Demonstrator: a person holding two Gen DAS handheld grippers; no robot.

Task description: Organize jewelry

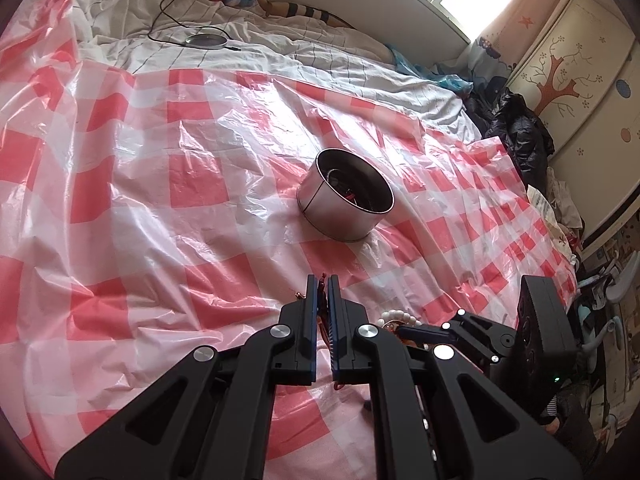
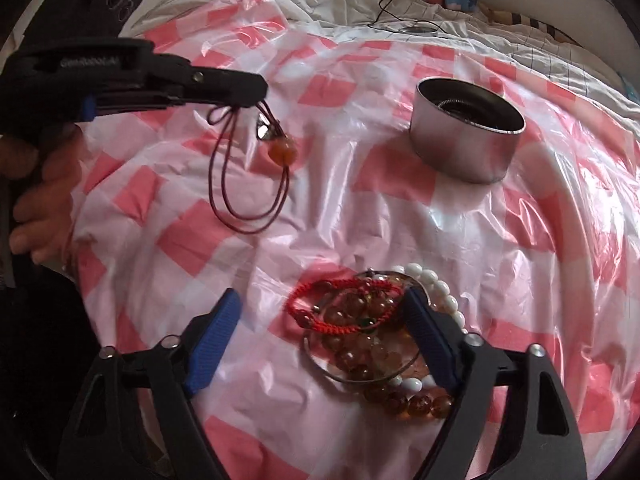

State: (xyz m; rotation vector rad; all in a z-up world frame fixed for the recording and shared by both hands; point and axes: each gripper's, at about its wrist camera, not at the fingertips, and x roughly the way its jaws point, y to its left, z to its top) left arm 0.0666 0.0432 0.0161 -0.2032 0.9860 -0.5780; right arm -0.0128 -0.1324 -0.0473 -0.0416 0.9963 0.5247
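Left gripper (image 1: 322, 280) is pinching a dark red cord necklace (image 2: 244, 184), jaws nearly together on the cord; from the right wrist view the left gripper (image 2: 256, 94) is holding it off the sheet, cord loops and an amber bead pendant (image 2: 283, 152) dangling below the tips. Right gripper (image 2: 320, 320) is sitting wide, holding nothing, its right finger (image 2: 430, 340) lying against the jewelry pile (image 2: 372, 332) on the near side: red braided bracelet (image 2: 340, 304), amber bead bracelet (image 2: 360, 356), white bead bracelet (image 2: 436, 292), thin metal bangle (image 2: 320, 364). Metal tin (image 1: 346, 196) is standing upright and lidless farther out on the red-and-white checked plastic sheet (image 1: 140, 200), well apart from the pile, with some dark items already inside; can't tell exactly what. Far back on the white bedding (image 1: 280, 52), a round grey disc (image 1: 206, 41) with a black cable.
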